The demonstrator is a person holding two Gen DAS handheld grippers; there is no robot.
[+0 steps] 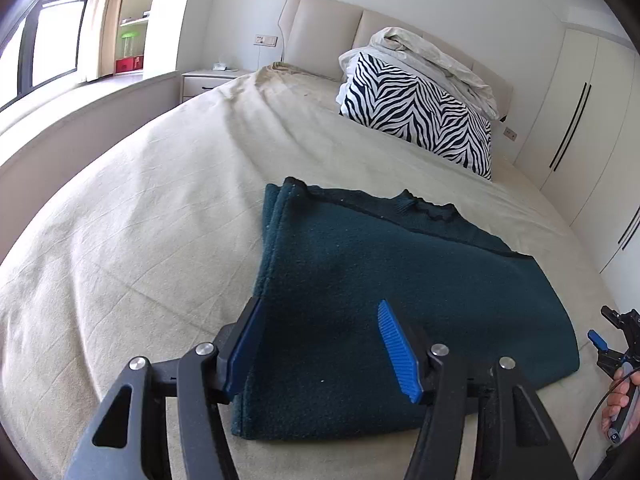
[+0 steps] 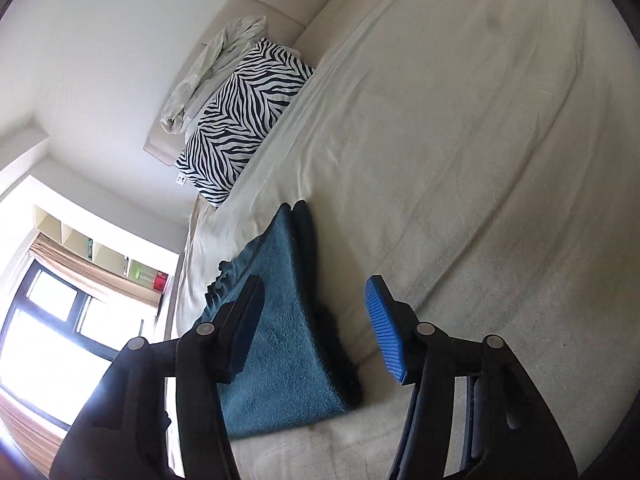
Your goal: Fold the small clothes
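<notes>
A dark teal fleece garment (image 1: 384, 280), folded into a flat block with a scalloped black trim along its far edge, lies on the cream bed sheet (image 1: 140, 220) toward the foot edge of the bed, nearer the wardrobe side than the window side. Its folded edges run straight; the left edge shows stacked layers.

The left gripper (image 1: 324, 344) hovers above the near part of the garment, blue pads spread apart, nothing pinched between them. The right gripper (image 2: 316, 328) stands over the garment's side edge, its jaws likewise parted and released; the cloth lies below the gap, not pressed by either pad. A hand (image 1: 618, 404) holds the right tool at the bed's wardrobe side.

A zebra-striped pillow (image 1: 420, 112) under a crumpled white duvet (image 1: 432, 60) sits at the headboard corner, well apart from the garment. Bare sheet surrounds the garment on all sides.
</notes>
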